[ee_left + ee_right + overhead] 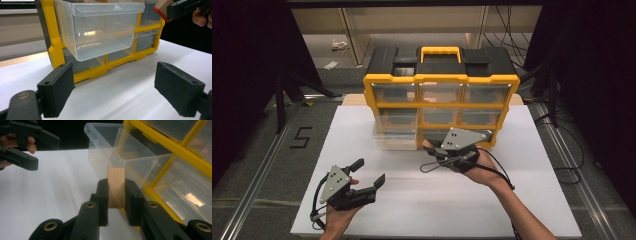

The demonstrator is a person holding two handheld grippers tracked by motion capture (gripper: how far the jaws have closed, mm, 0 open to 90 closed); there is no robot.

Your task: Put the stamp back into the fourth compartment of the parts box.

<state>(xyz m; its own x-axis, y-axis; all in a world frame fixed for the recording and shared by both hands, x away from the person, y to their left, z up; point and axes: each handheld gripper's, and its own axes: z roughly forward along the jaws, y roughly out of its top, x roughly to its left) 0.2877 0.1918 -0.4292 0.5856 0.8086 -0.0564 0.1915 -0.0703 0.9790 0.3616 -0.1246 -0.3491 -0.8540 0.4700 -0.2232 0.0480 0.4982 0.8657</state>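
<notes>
With the pale wooden block (116, 187) clamped between the nearly closed jaws of the right gripper (116, 195) just beside the pulled-out clear plastic drawer (117, 152), its rim could be struck on release, while the left gripper (113, 90) is held wide open, empty.

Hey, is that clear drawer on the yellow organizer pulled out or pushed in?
Pulled out: the clear drawer juts forward past the yellow frame, and looks empty.

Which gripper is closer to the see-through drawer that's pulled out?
Right. The right gripper, holding a wooden block, is just in front of the pulled-out drawer. The left gripper sits open, farther back on the table.
</notes>
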